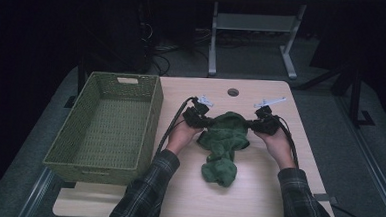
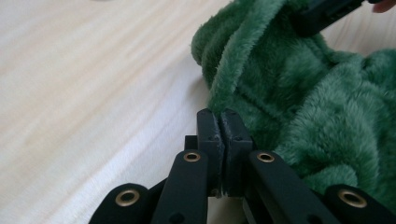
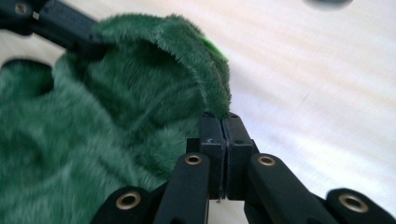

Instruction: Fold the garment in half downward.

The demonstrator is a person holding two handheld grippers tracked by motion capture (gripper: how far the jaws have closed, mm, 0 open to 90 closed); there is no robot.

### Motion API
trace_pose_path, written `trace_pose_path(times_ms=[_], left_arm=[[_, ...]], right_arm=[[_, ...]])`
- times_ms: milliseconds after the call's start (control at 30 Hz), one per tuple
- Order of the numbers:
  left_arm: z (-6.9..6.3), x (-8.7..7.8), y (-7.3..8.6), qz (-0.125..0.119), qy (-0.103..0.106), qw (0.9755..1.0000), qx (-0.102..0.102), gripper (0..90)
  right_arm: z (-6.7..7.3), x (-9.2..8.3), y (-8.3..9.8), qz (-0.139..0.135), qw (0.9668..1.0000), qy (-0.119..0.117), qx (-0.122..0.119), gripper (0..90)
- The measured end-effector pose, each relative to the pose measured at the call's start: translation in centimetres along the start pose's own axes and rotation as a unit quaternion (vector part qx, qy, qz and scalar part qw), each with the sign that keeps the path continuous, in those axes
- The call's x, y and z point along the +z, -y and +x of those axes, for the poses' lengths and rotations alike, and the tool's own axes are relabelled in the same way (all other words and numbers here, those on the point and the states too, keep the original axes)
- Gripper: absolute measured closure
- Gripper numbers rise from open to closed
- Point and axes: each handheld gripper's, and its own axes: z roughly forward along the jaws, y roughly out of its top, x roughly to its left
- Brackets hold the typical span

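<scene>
High view, left to right: woven green basket (image 1: 107,126) sits along the left edge of the table (image 1: 256,202). Left gripper (image 1: 204,121) pinches the left rim of the green fleece cloth (image 1: 222,145), jaws pressed together on a fold of it. Cloth lies mid-table, upper part lifted between the tools, lower part bunched toward the near edge. Right gripper (image 1: 251,123) clamps the cloth's right rim, jaws likewise closed on the pile.

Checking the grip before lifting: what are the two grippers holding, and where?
Both pinch the green cloth by its upper edge: left gripper on one side, right gripper on the other.
</scene>
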Motion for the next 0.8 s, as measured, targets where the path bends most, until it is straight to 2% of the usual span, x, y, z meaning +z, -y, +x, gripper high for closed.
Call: trace_pose_path(times_ms=[167,233,267,333,600,800], left_arm=[[-0.4,-1.5,-1.0,-0.035,-0.006,0.9994,0.007,87.8],[-0.7,-2.1,-1.3,-0.042,-0.012,0.9989,0.015,87.6],[-0.8,-2.4,-1.4,-0.044,-0.013,0.9988,0.017,87.6],[-1.0,-3.0,-1.5,-0.051,-0.018,0.9983,0.022,87.4],[-2.7,-5.7,-0.7,-0.086,-0.027,0.9957,0.022,87.2],[-4.5,-6.7,0.2,-0.090,-0.027,0.9949,0.037,87.1]], right_arm=[[0.4,-1.3,-2.1,-0.010,0.9996,0.012,-0.022,88.8],[0.6,-1.8,-3.0,-0.018,0.9995,0.011,-0.025,88.8],[0.9,-2.1,-3.4,-0.022,0.9991,0.016,-0.033,88.8],[1.2,-2.5,-3.7,-0.034,0.9985,0.014,-0.041,88.8],[2.6,-3.9,-2.3,-0.050,0.9971,0.005,-0.058,88.7],[4.0,-5.2,-1.7,-0.067,0.9946,-0.005,-0.079,88.7]])
